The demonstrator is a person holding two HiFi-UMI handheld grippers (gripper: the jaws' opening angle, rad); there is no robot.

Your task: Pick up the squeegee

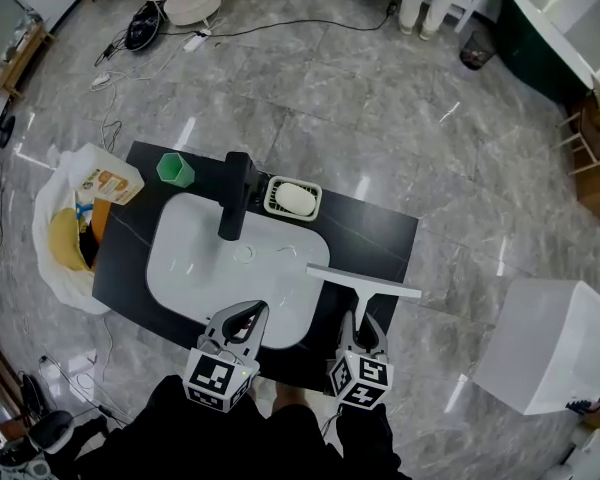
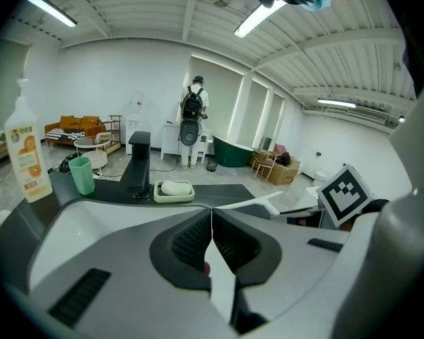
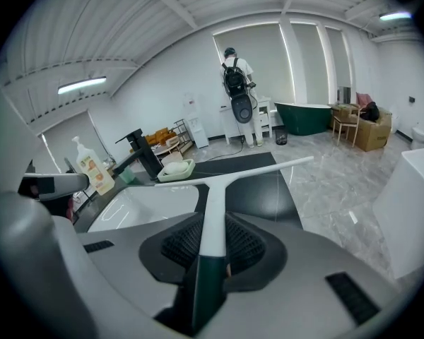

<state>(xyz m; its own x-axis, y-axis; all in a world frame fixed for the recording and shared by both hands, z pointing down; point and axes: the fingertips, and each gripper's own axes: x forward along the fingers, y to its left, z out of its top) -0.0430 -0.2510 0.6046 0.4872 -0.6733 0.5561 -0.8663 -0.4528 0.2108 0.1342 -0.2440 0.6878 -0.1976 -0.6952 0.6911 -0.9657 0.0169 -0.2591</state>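
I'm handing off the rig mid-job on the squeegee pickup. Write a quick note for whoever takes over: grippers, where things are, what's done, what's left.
Right gripper: shut on the squeegee handle, blade held out over the counter, right of the sink.
Left gripper: shut, empty, at the sink's near edge.
Done: squeegee gripped; it looks raised off the counter, though contact is hard to rule out.
Left: hold the grip and lift clear, staying away from the faucet.

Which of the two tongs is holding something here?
The right tongs, clamped on the squeegee by its handle; the left tongs are shut with nothing between them.
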